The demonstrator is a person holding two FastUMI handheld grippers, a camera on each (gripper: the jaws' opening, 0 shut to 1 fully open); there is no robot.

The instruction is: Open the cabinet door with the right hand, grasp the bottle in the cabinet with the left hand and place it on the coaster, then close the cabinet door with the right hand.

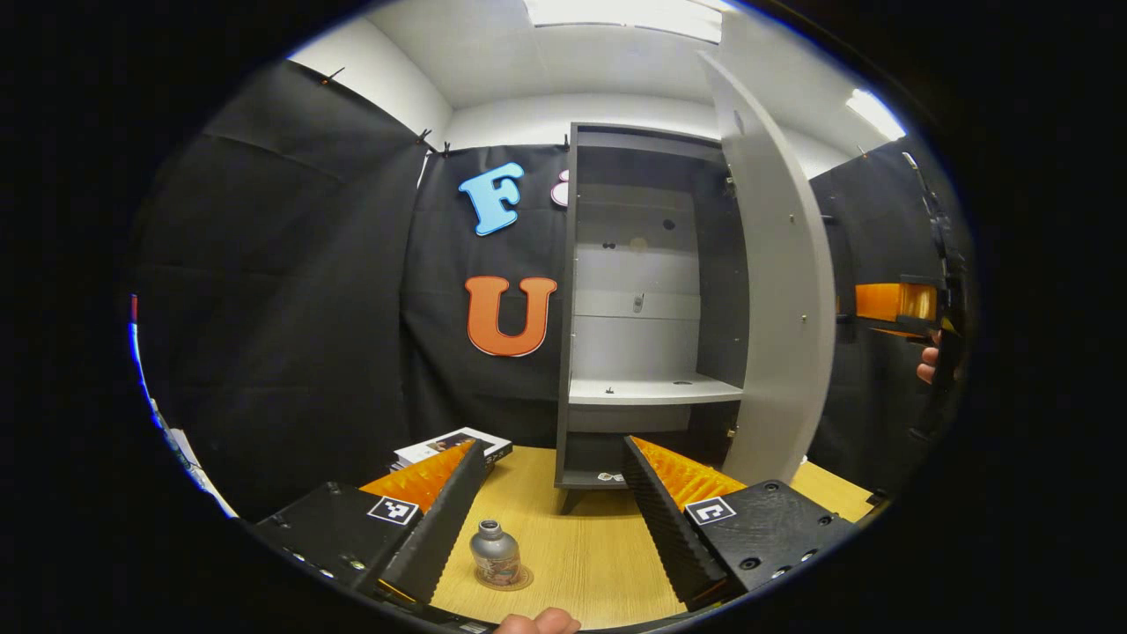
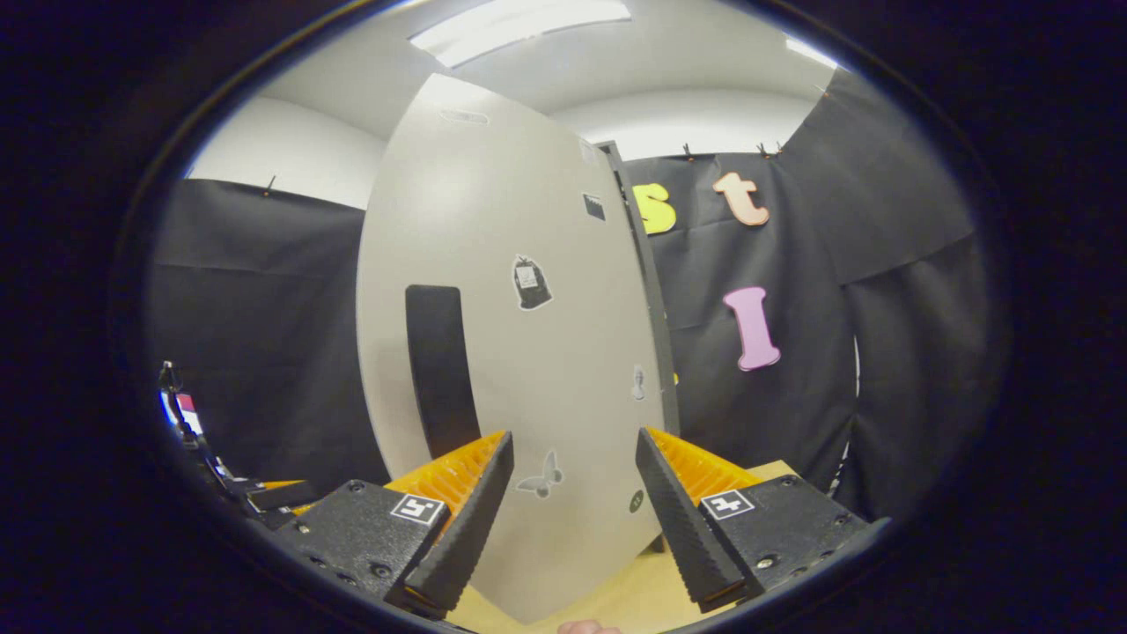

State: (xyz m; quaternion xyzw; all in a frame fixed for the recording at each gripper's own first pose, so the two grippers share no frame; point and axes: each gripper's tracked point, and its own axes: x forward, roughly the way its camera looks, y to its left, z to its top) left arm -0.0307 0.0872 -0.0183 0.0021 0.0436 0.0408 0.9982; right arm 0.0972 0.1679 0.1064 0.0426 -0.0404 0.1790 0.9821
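Bottle point(image 1: 495, 553), 1 in all, already stands on the 1 coaster point(image 1: 519, 581) on the table point(image 1: 581, 537), so with the 1 cabinet door point(image 2: 528, 352) swung open only closing it seems left; the left gripper point(image 1: 553, 519) and right gripper point(image 2: 572, 519) both gape wide, holding nothing

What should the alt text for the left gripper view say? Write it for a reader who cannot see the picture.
A small silver metal bottle stands on a round clear coaster on the light wooden table, between the left gripper's open jaws. Behind it stands a tall dark grey cabinet, its pale grey door swung open.
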